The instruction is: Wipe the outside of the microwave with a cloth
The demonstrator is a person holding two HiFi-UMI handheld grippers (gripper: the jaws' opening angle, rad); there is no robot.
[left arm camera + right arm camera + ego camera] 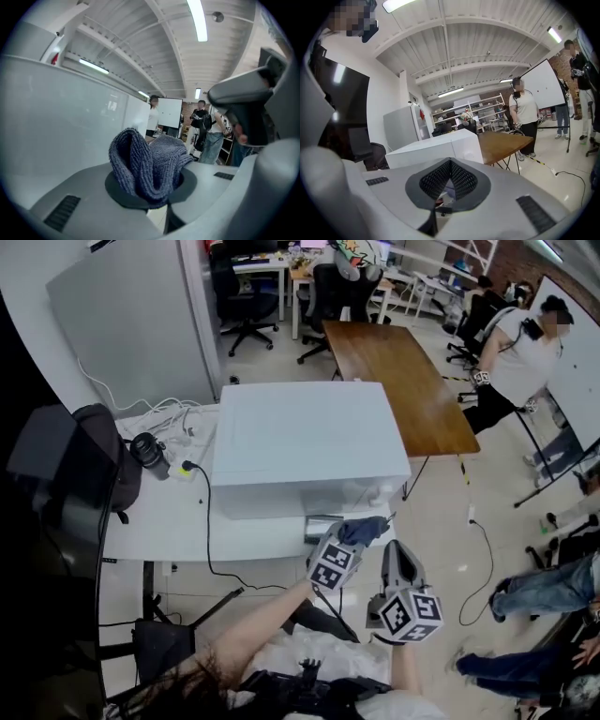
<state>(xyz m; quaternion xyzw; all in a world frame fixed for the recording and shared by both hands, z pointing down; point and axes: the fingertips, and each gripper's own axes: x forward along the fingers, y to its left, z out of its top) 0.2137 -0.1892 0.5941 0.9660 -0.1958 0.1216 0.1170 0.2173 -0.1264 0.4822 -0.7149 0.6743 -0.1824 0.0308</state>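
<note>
The white microwave (305,442) sits on a white table (164,517); it also shows as a white box (436,150) in the right gripper view. My left gripper (361,533) is shut on a blue-grey knitted cloth (147,161), held at the microwave's front right lower corner. In the left gripper view the cloth bulges out of the jaws beside the microwave's pale wall (56,122). My right gripper (398,563) hangs just right of the left one, off the table's front edge, shut with nothing between its jaws.
A black bag (89,460), a dark lens-like cylinder (150,451) and white and black cables (187,465) lie left of the microwave. A brown wooden table (394,381) stands behind it. People stand at the right (520,348); office chairs (248,292) stand at the back.
</note>
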